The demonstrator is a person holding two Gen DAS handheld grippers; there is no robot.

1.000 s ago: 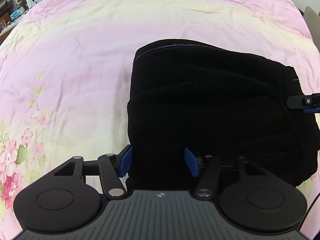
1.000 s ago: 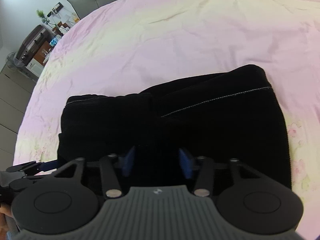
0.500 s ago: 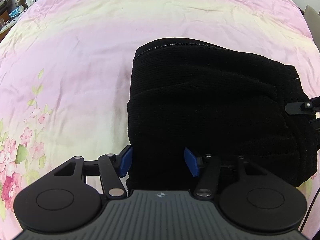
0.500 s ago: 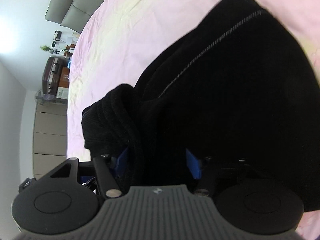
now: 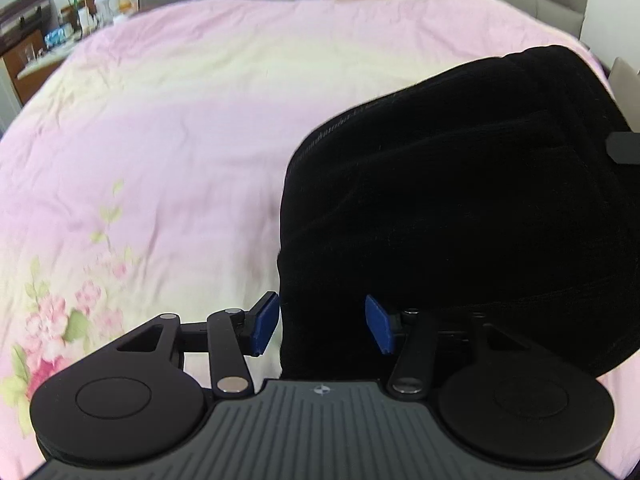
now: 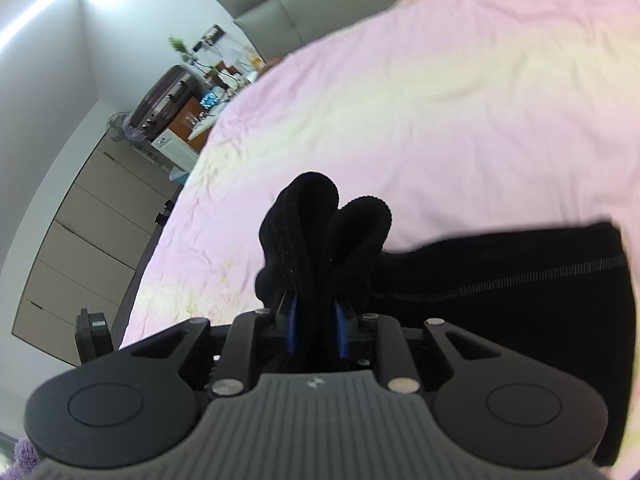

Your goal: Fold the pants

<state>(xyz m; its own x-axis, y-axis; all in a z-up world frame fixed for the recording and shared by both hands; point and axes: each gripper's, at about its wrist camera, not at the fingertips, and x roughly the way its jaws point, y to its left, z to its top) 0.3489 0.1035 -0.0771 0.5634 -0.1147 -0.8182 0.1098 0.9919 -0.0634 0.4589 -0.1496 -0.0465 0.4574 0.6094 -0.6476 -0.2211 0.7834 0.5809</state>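
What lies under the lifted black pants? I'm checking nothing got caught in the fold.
Around the black pants only the pink floral bedsheet shows. The sheet directly beneath is covered by the cloth, so nothing there can be confirmed.

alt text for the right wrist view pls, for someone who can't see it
The right gripper, its jaws closing, pinches a bunched fold of black ribbed pants between blue pads and holds it up off a pink floral bedsheet. The rest of the pants trail off to the right; a grey headboard and cluttered desk sit behind, blurred.
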